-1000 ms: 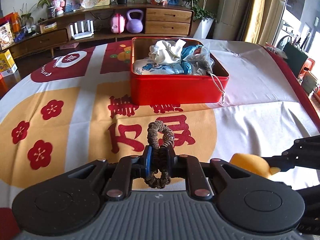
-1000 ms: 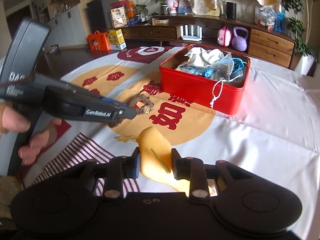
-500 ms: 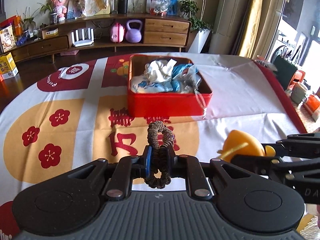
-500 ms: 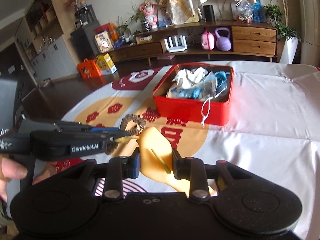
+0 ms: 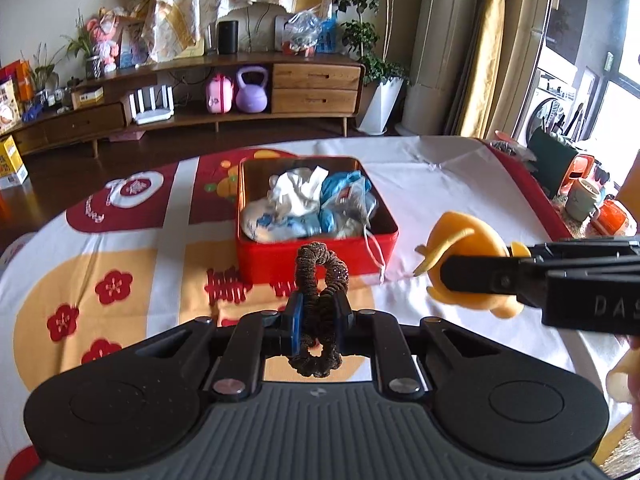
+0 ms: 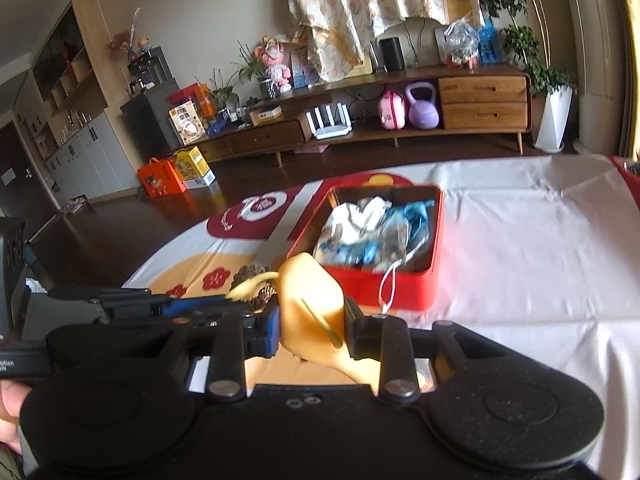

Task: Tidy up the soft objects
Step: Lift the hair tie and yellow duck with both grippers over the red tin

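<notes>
My left gripper (image 5: 319, 312) is shut on a brown hair scrunchie (image 5: 320, 276) and holds it in the air in front of the red box (image 5: 316, 256). My right gripper (image 6: 312, 320) is shut on a soft yellow toy (image 6: 312, 304), also lifted; the toy shows in the left wrist view (image 5: 468, 248) to the right of the box. The red box (image 6: 376, 280) holds white and blue soft items (image 5: 308, 208), with a white cord (image 6: 388, 284) hanging over its front wall. The scrunchie (image 6: 252, 276) peeks out behind the toy.
The table carries a white, red and yellow patterned cloth (image 5: 120, 264). A mug (image 5: 582, 200) and an orange object (image 5: 614, 218) stand past the table's right edge. A wooden sideboard (image 5: 240, 92) lines the far wall.
Both grippers have risen well above the table with their loads. The red box now sits lower and smaller in both views, and the yellow toy has come up beside it.
</notes>
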Available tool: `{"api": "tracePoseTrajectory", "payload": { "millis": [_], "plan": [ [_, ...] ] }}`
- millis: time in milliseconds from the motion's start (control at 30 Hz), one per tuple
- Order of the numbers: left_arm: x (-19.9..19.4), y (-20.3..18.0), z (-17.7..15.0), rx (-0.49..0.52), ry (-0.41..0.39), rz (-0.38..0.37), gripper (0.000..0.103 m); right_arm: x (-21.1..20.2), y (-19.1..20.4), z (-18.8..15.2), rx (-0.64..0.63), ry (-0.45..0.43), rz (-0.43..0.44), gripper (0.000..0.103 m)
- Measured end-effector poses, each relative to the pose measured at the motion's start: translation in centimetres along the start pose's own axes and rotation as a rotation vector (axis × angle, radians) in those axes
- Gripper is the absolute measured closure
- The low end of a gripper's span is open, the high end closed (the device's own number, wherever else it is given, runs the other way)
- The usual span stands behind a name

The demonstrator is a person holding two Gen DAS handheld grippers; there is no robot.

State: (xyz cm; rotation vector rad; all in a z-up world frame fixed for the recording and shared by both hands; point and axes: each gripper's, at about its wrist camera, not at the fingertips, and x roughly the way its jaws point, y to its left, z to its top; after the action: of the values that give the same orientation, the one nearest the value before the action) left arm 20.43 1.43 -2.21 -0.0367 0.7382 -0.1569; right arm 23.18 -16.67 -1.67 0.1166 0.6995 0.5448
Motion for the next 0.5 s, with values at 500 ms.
{"api": "tracePoseTrajectory", "payload": {
  "millis": [500],
  "plan": [
    [2.7, 0.6, 4.8, 0.043, -0.038, 0.020, 0.088, 3.4, -2.4, 5.8, 0.017, -0.047, -0.046, 0.072]
  ]
}}
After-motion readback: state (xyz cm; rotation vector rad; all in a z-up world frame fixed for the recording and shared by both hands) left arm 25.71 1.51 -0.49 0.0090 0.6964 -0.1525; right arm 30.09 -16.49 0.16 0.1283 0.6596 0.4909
